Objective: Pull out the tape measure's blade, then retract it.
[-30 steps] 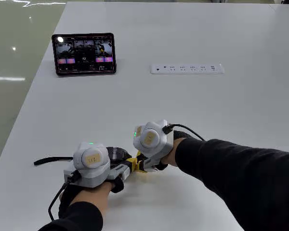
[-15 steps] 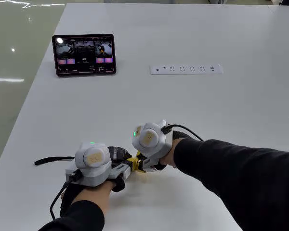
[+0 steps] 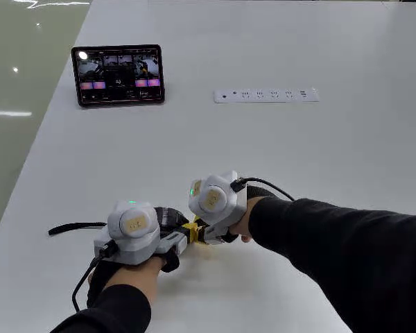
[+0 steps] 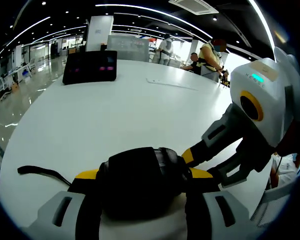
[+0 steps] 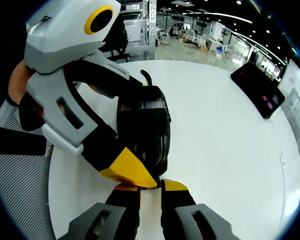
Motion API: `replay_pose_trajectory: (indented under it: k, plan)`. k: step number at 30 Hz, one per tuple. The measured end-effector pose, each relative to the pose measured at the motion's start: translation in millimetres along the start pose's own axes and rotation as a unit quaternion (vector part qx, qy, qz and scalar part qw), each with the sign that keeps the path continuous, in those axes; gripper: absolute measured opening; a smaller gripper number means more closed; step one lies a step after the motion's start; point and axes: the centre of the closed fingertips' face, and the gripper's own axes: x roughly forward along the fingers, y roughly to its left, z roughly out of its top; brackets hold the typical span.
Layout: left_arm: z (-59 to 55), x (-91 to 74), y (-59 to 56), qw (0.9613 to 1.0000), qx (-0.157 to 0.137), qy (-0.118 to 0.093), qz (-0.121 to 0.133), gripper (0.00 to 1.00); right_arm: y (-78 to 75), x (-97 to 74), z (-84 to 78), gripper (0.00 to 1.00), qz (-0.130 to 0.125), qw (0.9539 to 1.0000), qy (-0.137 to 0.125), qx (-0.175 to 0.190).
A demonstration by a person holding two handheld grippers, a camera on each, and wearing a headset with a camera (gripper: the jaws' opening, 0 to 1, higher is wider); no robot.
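- Your left gripper (image 4: 140,202) has its jaws clamped on the tape measure (image 4: 140,177), one jaw on each side of the black case.
- The tape measure sits low over the white table (image 3: 263,152), near the edge closest to you, between your two grippers in the head view.
- Its black strap (image 4: 40,172) trails off on the tabletop on the side away from your right gripper.
- Your right gripper (image 5: 150,192) points at the case's lower edge, its yellow tips just against it.
- Those right jaws are drawn almost together, with a thin slit between them; you cannot tell from the right gripper view whether anything is caught in it.
- Far across the table a tablet (image 3: 118,75) stands propped with its screen lit, and a white power strip (image 3: 266,95) lies flat, well apart from it.
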Motion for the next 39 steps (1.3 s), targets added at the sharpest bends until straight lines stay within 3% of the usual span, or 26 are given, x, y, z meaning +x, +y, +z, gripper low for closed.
replay_pose_trajectory:
  k: [3, 7, 9, 11, 13, 17, 25, 27, 33, 35, 38, 39]
  plan:
    - [0.2, 0.0, 0.2, 1.0, -0.002, -0.001, 0.0, 0.64, -0.3, 0.3, 0.3, 0.12, -0.001, 1.0, 0.001, -0.004]
    - [3.3, 0.9, 0.2, 0.9998, -0.002, 0.002, -0.019, 0.66, 0.2, 0.5, 1.4, 0.13, -0.003, 1.0, -0.006, 0.002]
    - [6.1, 0.8, -0.9, 0.9994, 0.026, -0.001, -0.024, 0.66, 0.9, 0.0, 1.2, 0.13, -0.002, 0.9999, -0.009, 0.009]
    - [6.5, 0.2, -1.3, 0.9995, 0.009, 0.002, -0.031, 0.66, 1.7, -1.4, 0.7, 0.14, -0.002, 0.9999, -0.012, 0.012]
    - [7.0, -0.8, 0.0, 0.999, -0.026, 0.004, -0.036, 0.67, 1.7, -3.0, 0.0, 0.14, -0.002, 0.9998, -0.013, 0.015]
    - [14.7, -5.3, 4.2, 0.9989, -0.022, -0.004, -0.041, 0.7, 0.4, -10.0, 0.3, 0.14, -0.006, 0.9996, -0.023, 0.018]
    - [8.8, -13.5, 8.7, 0.9975, 0.032, 0.004, -0.063, 0.77, 1.0, -22.6, -3.2, 0.14, -0.014, 0.9993, -0.033, 0.013]
    - [12.0, -17.9, 2.0, 0.9954, 0.031, -0.007, -0.09, 0.8, 1.1, -26.9, -3.9, 0.15, -0.018, 0.9988, -0.04, 0.02]
    - [8.0, -22.1, 0.8, 0.992, 0.058, -0.002, -0.113, 0.89, -0.4, -41.1, -10.4, 0.17, -0.031, 0.9972, -0.057, 0.037]
    - [8.1, -23.9, -2.5, 0.99, 0.062, -0.003, -0.126, 0.98, -1.6, -47.9, -12.5, 0.17, -0.038, 0.9963, -0.066, 0.041]
    - [6.7, -28.2, -8.1, 0.9868, 0.07, 0.004, -0.146, 0.99, -2.7, -57.9, -17.5, 0.17, -0.049, 0.9949, -0.076, 0.044]
    - [3.1, -29.7, -9.2, 0.9831, 0.101, 0.015, -0.152, 0.99, -2.5, -62.1, -19.6, 0.17, -0.053, 0.9941, -0.081, 0.048]
